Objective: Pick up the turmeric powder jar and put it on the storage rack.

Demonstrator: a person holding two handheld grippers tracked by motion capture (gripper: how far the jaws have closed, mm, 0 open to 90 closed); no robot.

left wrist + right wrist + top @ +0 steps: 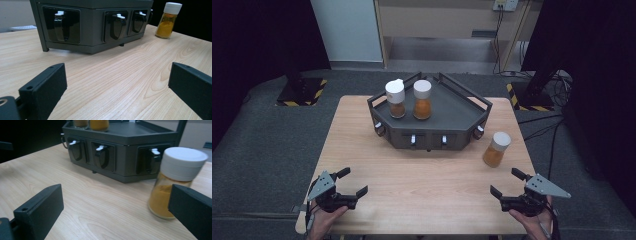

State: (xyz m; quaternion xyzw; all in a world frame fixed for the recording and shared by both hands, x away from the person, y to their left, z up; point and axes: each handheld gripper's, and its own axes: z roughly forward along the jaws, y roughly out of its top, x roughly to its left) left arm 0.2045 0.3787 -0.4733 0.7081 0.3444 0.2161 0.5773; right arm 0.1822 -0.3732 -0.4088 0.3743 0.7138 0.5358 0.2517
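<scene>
Resting low over the near edge of the table (362,150): left gripper (353,182) at the left corner, right gripper (503,183) at the right corner, each held in a hand. Jaws of both spread wide, nothing between them, pads touching nothing. Confirmed in the left gripper view (117,82) and the right gripper view (116,202): bare wood in each gap.

Standing upright on the table just ahead of the right gripper: jar (496,149), white cap, orange-yellow powder inside. Positioned just beside the rack's right front corner, apart from it. Seen close in the right gripper view (175,180), in front of the right-hand jaw and partly covered by it, not in contact as far as can be told. Seen far off in the left gripper view (168,20).

Sitting at the table's middle, toward the far side: dark rack (452,120), angled front carrying white-tipped knobs (117,25). Standing upright on its top, left portion, side by side: two more capped jars (396,98), (422,99), close together.
</scene>
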